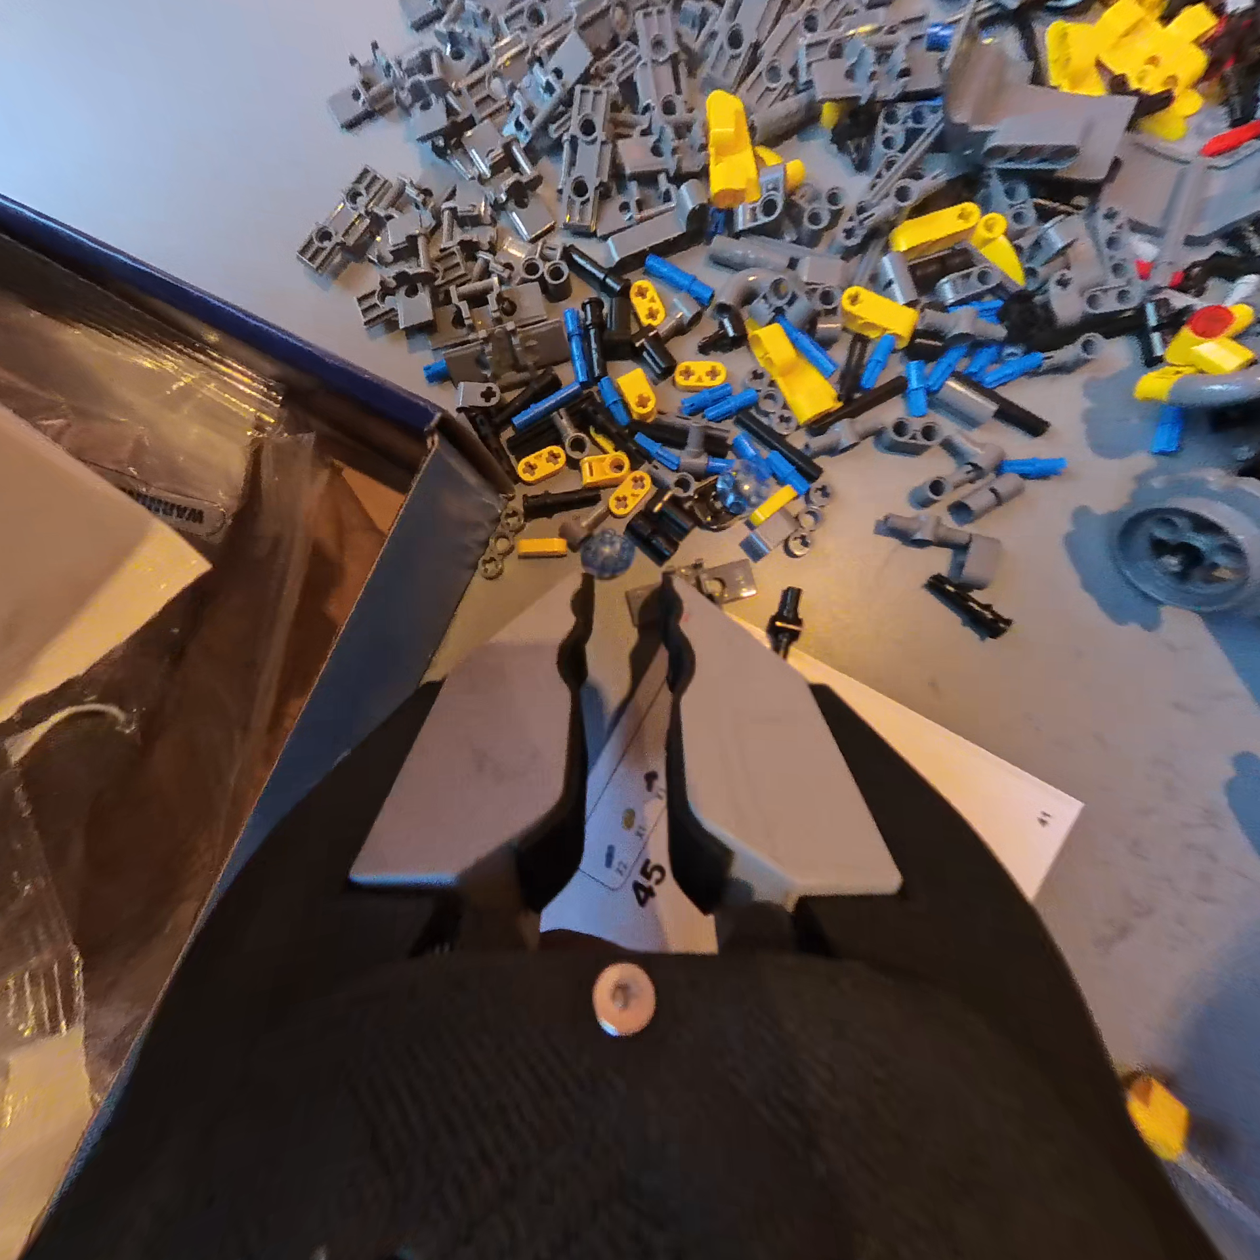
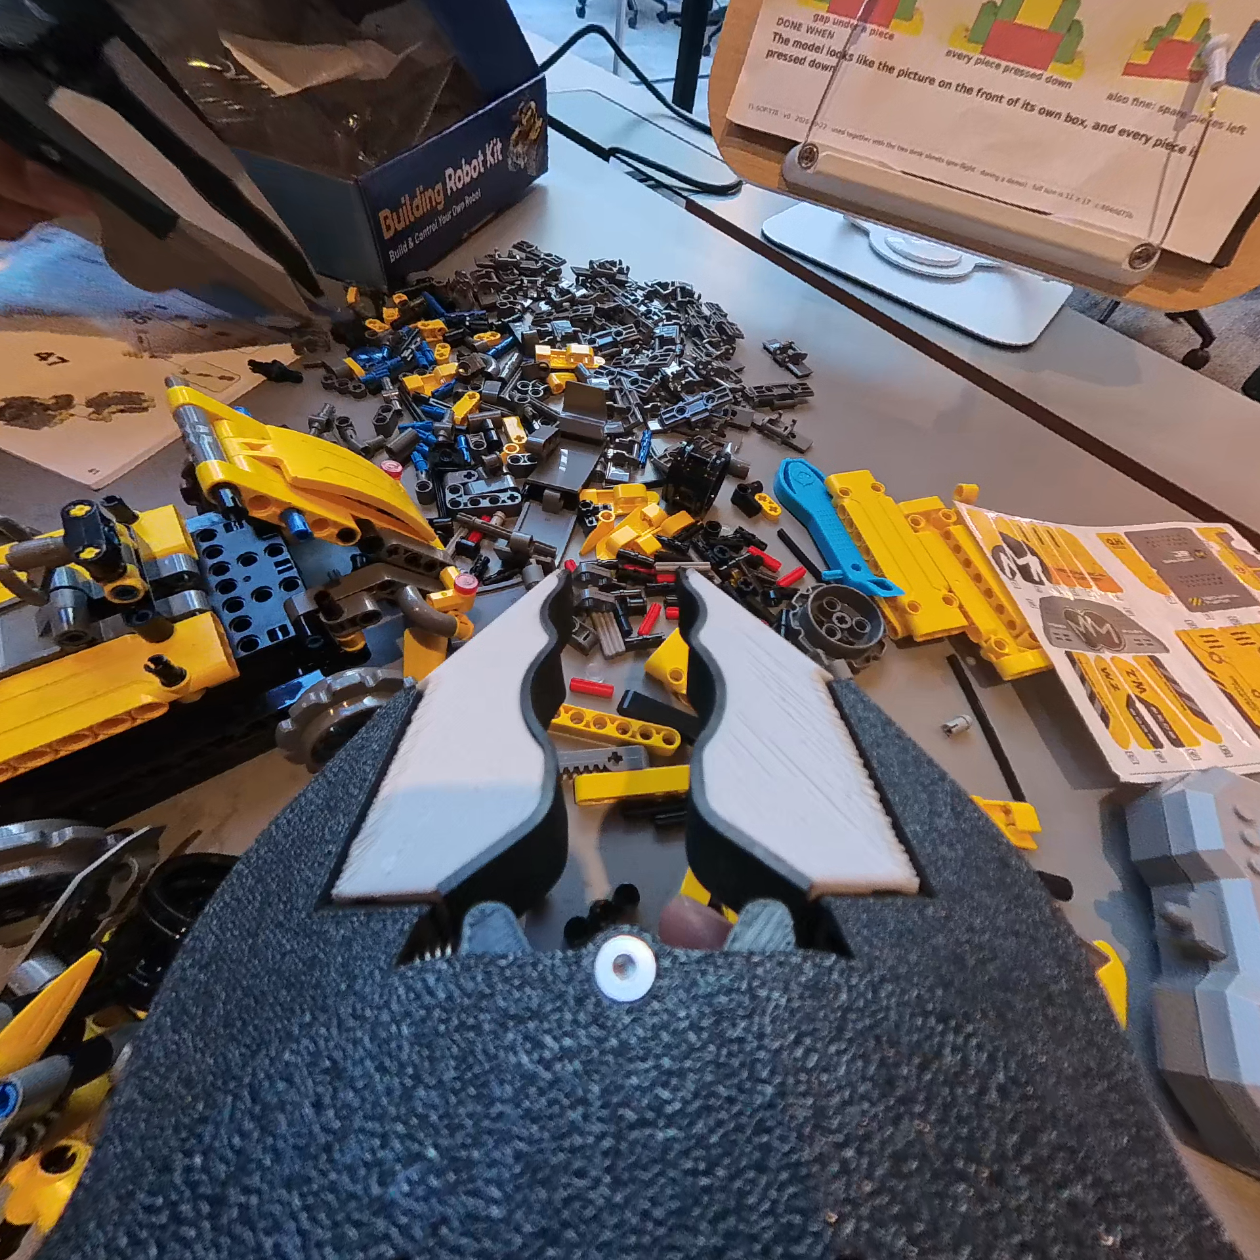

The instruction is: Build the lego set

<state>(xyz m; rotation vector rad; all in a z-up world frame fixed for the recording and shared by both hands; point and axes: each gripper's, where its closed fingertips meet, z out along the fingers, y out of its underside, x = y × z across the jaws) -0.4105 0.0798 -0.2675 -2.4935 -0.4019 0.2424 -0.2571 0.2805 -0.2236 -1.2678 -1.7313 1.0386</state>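
Left gripper (image 1: pixel 624 579), fingers slightly apart and empty, hovers at the clear blue stud (image 1: pixel 608 556), seemingly just touching; right gripper (image 2: pixel 624 579) gapes over red pins (image 2: pixel 651 617).

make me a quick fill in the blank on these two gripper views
1. The left gripper has its tips near a translucent ____ round stud.
2. The right gripper hangs over loose parts with its jaws ____.
3. The brick separator beside the long yellow beams is coloured ____.

Missing words: blue; open; blue
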